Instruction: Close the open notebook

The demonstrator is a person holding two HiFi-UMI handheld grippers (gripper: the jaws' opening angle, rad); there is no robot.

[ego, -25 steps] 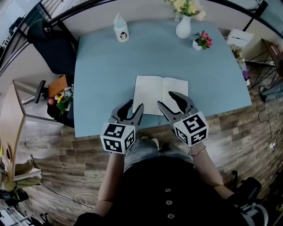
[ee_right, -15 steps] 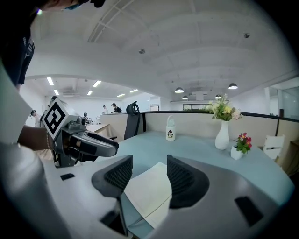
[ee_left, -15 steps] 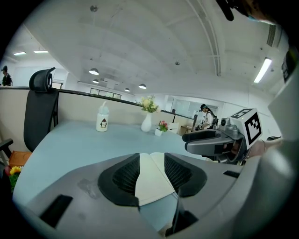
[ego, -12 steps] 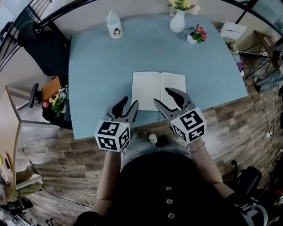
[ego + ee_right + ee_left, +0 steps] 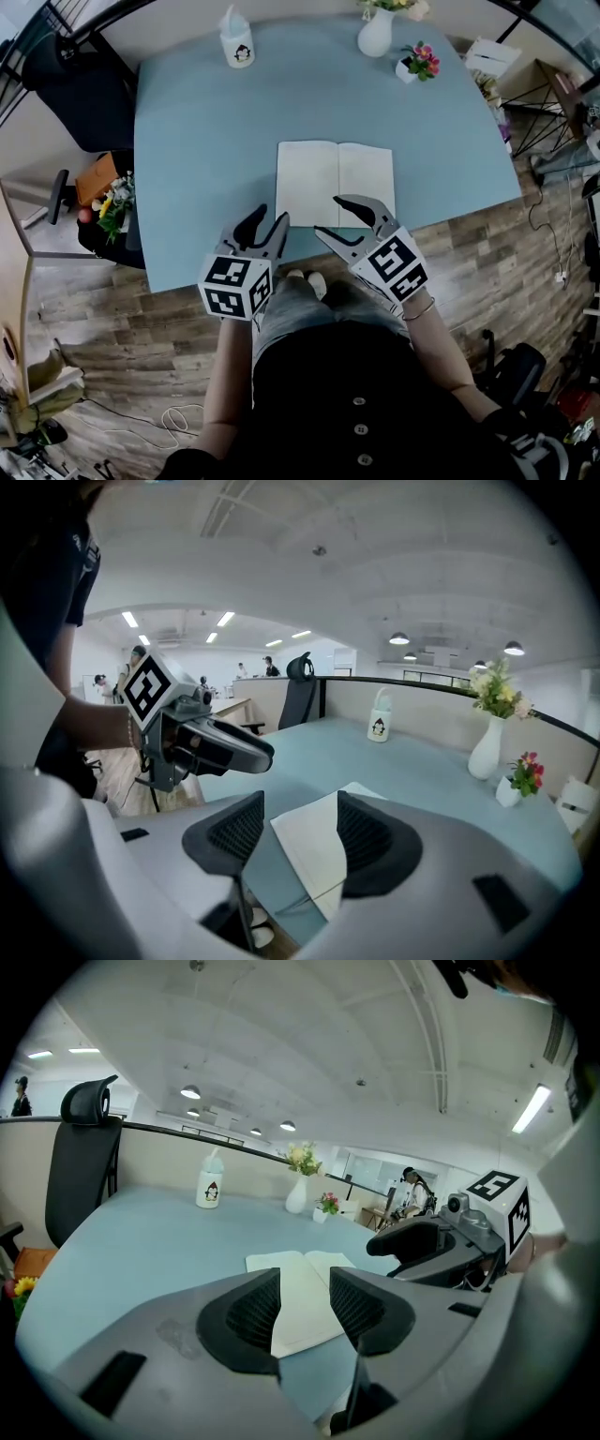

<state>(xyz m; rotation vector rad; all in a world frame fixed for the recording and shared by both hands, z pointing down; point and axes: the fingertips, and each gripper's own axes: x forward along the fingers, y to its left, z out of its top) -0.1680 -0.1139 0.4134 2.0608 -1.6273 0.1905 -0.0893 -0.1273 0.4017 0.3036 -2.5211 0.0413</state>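
Open notebook [image 5: 336,184] lies flat on table [image 5: 206,141] nr front edge, vase [image 5: 375,36], flower pot [image 5: 419,64] & bottle [image 5: 236,42] well apart at far edge; L gripper [image 5: 272,216] just beside near-left corner, R gripper [image 5: 328,215] over near edge, both w/ jaws apart, empty.
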